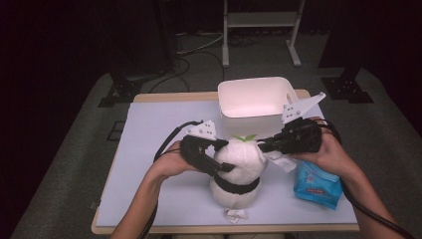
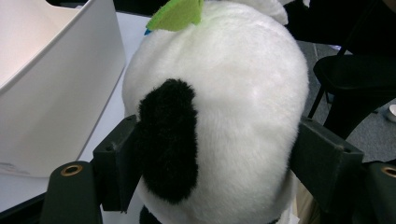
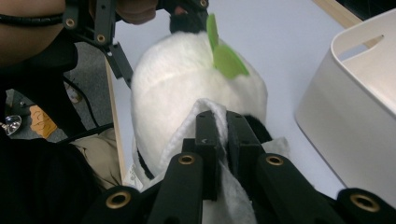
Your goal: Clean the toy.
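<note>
A white plush panda [image 1: 239,167] with black ears and a green leaf on its head stands upright near the table's front edge. My left gripper [image 1: 225,155] is shut on its head, one jaw on each side, the left jaw against a black ear [image 2: 168,140]. The head [image 2: 233,88] bulges between these jaws. My right gripper [image 1: 261,146] is shut on a white wipe [image 3: 184,128] and presses it against the other side of the panda's head [image 3: 173,79]. The wipe's loose end [image 1: 279,161] hangs below the right gripper.
A white plastic bin [image 1: 254,117] stands open just behind the panda, close to both grippers [image 2: 56,93] [image 3: 345,116]. A blue wipe packet [image 1: 316,185] lies under the right hand. The light table mat [image 1: 149,129] is bare to the left.
</note>
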### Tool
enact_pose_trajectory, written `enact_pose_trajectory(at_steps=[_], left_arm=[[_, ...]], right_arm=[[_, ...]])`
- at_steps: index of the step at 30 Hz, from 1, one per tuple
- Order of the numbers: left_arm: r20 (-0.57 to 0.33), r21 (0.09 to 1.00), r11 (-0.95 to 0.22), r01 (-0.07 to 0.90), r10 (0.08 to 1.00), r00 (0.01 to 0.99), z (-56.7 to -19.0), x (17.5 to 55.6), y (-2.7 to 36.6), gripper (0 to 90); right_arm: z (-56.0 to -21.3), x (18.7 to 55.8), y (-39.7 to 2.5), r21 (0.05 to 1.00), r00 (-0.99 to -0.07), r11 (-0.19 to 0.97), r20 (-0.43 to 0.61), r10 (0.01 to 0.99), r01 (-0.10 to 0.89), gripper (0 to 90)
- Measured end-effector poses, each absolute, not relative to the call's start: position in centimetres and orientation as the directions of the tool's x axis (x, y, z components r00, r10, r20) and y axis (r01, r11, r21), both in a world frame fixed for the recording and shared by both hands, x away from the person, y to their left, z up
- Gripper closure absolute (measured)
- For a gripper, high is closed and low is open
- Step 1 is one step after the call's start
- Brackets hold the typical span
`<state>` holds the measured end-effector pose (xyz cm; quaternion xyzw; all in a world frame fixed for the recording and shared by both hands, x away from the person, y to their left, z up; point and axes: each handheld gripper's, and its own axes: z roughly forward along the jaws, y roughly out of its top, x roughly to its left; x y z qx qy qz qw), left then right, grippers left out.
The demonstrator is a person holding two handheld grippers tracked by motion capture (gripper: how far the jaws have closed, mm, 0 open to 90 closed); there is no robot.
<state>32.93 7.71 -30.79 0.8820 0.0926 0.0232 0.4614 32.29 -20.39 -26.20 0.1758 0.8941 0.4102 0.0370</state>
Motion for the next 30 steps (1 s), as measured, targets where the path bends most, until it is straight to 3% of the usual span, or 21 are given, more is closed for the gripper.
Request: enact_pose_trajectory(at_steps=[13,20,30], left_arm=[[-0.031,0.798,-0.59,0.122,0.162,0.986,-30.4,32.9,5.8,23.1],[-0.057,0.808,-0.571,0.145,0.17,0.984,-31.4,33.2,5.5,10.8],[-0.104,0.801,-0.574,0.171,0.148,0.984,-33.9,33.3,4.9,3.5]], right_arm=[[-24.1,33.1,-16.2,0.683,-0.954,0.693,0.019,0.301,0.232,83.9],[-25.3,33.3,-17.7,0.676,-0.943,0.684,0.05,0.329,0.274,84.4],[-25.7,33.1,-18.9,0.661,-0.937,0.689,0.062,0.345,0.297,84.4]])
